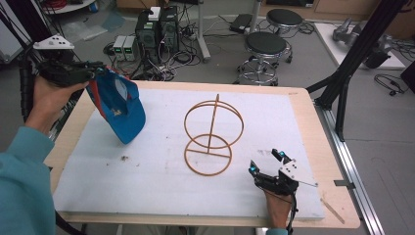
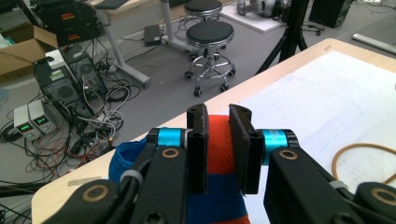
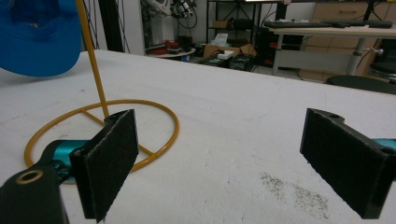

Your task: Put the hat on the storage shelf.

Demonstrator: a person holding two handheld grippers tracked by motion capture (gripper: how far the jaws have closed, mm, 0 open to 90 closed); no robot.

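Cap-hanging looks to be the work in hand: one blue baseball cap (image 1: 119,105) hangs in the air over the table's far left corner, pinched at its red-lined edge by the left gripper (image 1: 93,68), whose jaws are closed on the fabric, the orange-red band squeezed between the two black pads (image 2: 198,149) in the left gripper view. Held by the edge this way, the crown droops free and its opening stays loose, which I judge suits lowering it over the top of the one wire stand (image 1: 212,134) that sits upright near the middle of the white foam mat (image 1: 147,191). That stand counts two rings, a larger upper hoop and a smaller base ring lying flat on the mat, joined by a single upright rod. The cap is well apart from the stand, to its left and raised above the mat. The right gripper (image 1: 266,163) rests low near the front right of the mat, just beside the stand's base ring, with its jaws spread wide and nothing between them; in the right gripper view the base ring (image 3: 100,135) and rod lie just beyond its left pad, so it is probably parked there to steady the light frame.
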